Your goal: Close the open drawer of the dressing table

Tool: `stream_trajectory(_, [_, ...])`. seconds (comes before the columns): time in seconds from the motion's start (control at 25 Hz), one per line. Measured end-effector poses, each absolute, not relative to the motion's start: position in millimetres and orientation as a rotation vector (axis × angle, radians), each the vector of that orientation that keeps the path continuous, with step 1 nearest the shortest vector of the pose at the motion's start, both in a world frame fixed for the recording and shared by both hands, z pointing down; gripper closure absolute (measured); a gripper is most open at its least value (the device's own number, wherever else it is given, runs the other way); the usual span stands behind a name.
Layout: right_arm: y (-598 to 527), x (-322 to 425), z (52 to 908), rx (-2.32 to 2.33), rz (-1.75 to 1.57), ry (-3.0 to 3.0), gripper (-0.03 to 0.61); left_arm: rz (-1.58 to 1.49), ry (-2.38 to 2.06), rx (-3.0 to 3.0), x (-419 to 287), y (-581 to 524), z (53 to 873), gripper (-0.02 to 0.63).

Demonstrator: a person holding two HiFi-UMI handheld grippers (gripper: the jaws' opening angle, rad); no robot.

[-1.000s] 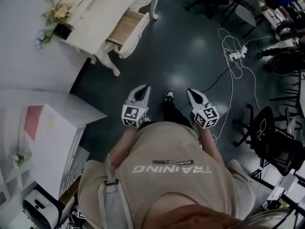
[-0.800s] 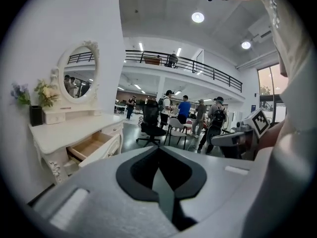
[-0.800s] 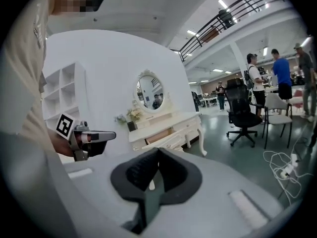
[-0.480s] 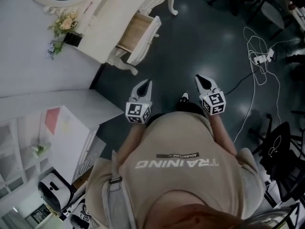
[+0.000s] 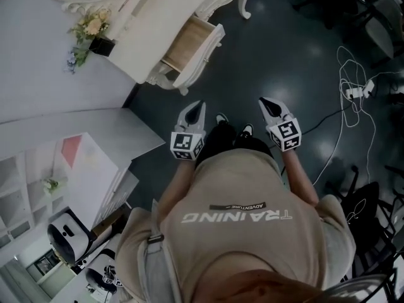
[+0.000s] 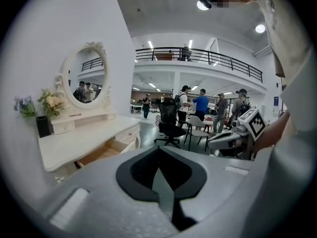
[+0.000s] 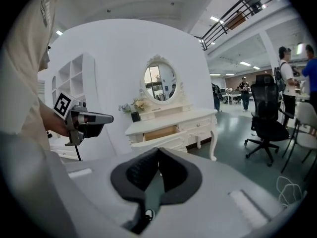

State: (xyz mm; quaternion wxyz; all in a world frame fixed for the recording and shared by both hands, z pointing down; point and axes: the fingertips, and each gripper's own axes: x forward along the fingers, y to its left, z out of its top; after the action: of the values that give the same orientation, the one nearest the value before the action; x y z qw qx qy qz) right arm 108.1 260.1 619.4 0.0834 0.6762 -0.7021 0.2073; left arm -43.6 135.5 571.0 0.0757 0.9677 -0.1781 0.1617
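Two grippers, left (image 5: 197, 107) and right (image 5: 269, 103), were held low before the person, each with jaws clenched together on nothing. One cream table (image 5: 165, 14) with curved, carved legs stood ahead-left by the wall. Its one open drawer (image 5: 191, 45), bare wood inside, was well apart from both grippers. One oval mirror (image 7: 160, 83) and one flower bunch (image 5: 93, 24) topped it. Since half a second earlier, the table had shifted slightly right in the head view.

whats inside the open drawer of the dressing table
The drawer shows only a bare light wood bottom, with nothing lying on the visible part. Its back end is hidden under the top of the dressing table.
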Motion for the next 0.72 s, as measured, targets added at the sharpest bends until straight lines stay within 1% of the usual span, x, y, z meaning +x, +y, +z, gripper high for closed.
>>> stream_trajectory(0.16, [241,109,630,1.978,0.651,-2.091,0.574,0.491,-0.518,2.883,-33,109,589,0.607])
stream_trajectory(0.36, [208,119,614,1.965,0.643,-2.053,0.574,0.479,-0.494,2.902,-19,66,594,0.607])
stream_trajectory(0.72, [75,148,588,1.916,0.562,-2.094,0.574,0.394,-0.484,2.897,-2,-24,590,0.607])
